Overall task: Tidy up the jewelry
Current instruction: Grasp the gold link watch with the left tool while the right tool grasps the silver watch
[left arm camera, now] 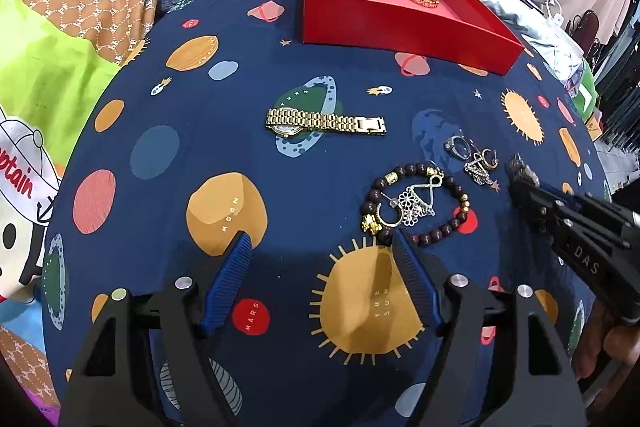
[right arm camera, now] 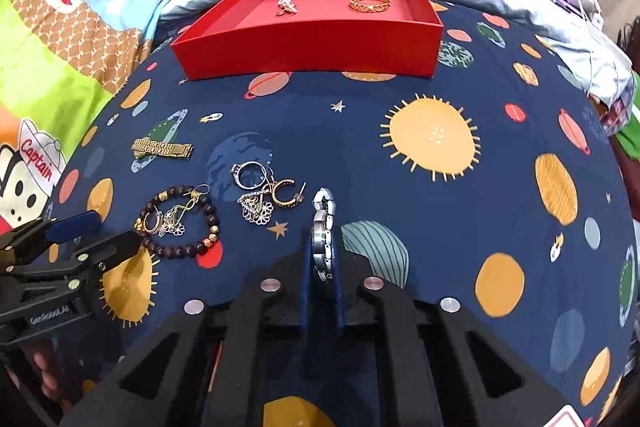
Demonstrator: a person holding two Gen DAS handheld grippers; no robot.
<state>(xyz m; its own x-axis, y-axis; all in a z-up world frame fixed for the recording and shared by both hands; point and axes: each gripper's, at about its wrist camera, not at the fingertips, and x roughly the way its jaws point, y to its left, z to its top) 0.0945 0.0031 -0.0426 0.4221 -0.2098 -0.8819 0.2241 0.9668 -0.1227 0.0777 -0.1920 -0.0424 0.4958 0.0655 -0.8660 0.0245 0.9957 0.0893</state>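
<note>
Shiny metal link bracelet (right arm camera: 323, 227), gold metal watch (left arm camera: 320, 123), matt cloth bedsheet (left arm camera: 200, 99).

- Left gripper (left arm camera: 322, 243): we note black angular housings with triangular cut-outs, and two blue ribbed fingers (left arm camera: 230, 279).
- Four round silver screw heads (left arm camera: 184, 283) sit on that housing, behind the blue fingers.
- Right gripper (right arm camera: 322, 255): same black body, dark blue pads, and four silver screw heads (right arm camera: 271, 284) in a row behind the pads.
- Markings: white letters "DAS" on the right gripper's body in the left wrist view; white "GenRobot.AI" on the left gripper's body in the right wrist view.
- Skin: fingers of the left hand (right arm camera: 42, 367) show below the "GenRobot.AI" marking; part of the right hand (left arm camera: 616, 343) shows below the "DAS" marking.
</note>
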